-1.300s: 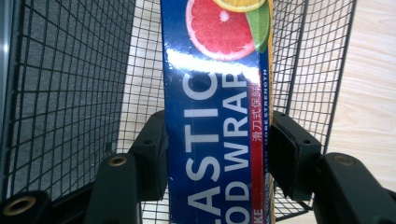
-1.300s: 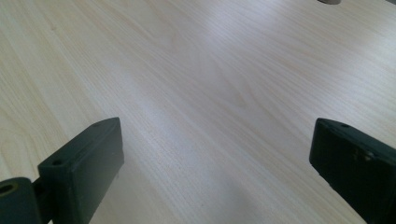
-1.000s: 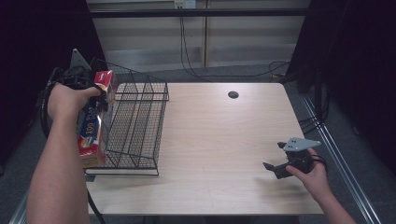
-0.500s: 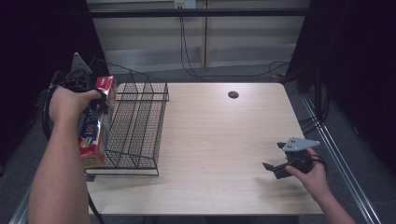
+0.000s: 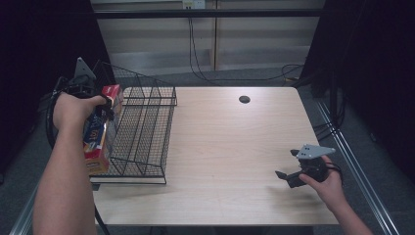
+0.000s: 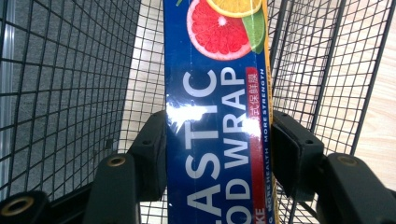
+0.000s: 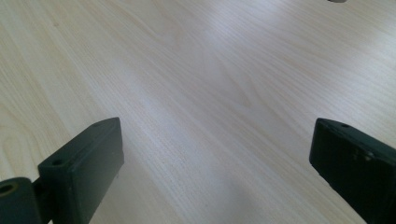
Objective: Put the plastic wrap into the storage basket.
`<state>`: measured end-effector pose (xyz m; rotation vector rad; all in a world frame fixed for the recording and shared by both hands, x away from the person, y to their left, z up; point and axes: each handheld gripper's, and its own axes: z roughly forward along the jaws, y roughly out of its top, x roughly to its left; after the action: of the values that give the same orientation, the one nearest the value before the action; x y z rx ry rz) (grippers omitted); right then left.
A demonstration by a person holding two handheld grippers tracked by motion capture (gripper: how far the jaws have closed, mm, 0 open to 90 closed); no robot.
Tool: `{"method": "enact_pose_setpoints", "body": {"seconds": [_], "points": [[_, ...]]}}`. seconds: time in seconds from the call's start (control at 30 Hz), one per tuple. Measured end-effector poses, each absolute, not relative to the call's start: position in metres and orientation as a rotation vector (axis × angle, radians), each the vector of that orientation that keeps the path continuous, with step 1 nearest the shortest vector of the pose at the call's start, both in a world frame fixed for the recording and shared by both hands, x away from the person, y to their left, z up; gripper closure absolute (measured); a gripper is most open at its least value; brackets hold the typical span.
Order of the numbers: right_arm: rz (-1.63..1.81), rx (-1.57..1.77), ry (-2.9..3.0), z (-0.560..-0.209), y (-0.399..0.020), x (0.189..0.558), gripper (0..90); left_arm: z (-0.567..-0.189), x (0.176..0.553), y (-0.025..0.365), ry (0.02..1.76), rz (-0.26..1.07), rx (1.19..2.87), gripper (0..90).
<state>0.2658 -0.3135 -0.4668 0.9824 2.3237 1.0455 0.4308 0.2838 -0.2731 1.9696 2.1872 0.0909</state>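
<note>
Pale wood grain covers the table [image 5: 230, 147], which is set in front of a grey wall with trailing cables, dark space on both sides. At its left end a box of plastic wrap [image 5: 98, 134] is held on end, its red top uppermost and its lower end at the near left corner of a black wire basket [image 5: 144, 132]. In the left gripper view the box [image 6: 219, 116] is seen clamped across its width between the two black jaws of the left gripper [image 6: 219, 154], with basket mesh [image 6: 70, 79] behind it on both sides and pale wood beyond that. From these angles it cannot be told for certain whether the lower end is already inside the basket or just outside its near wall.

The left hand [image 5: 73, 107] is wrapped around the gripper above the box. Well apart, near the table's right front corner, the right gripper [image 5: 293, 174] is held low over bare wood by the right hand [image 5: 328, 183]; its jaws are spread wide and nothing is between them, as the right gripper view [image 7: 219, 154] confirms.

A judgement on risk: the box is tall and narrow and is gripped near the middle, so it could pivot in the jaws if its lower end catches a wire. If released while leaning, it would likely topple against the mesh or fall outside the basket. The glossy cardboard may also slide under a light grip.
</note>
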Motion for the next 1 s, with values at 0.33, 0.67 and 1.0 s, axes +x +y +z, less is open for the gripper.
{"method": "enact_pose_setpoints", "body": {"seconds": [0.33,0.67,1.0], "points": [[1.042,0.979,2.327,-0.467,-0.313,0.266,2.9,-0.283,0.432,0.288,2.228,0.063,1.941,43.2],[1.043,0.974,2.335,-0.468,-0.314,0.266,2.9,-0.291,0.433,0.289,2.226,0.051,1.959,41.7],[1.041,0.968,2.335,-0.468,-0.312,0.266,2.9,-0.266,0.426,0.290,2.157,0.100,1.872,37.8]]}}
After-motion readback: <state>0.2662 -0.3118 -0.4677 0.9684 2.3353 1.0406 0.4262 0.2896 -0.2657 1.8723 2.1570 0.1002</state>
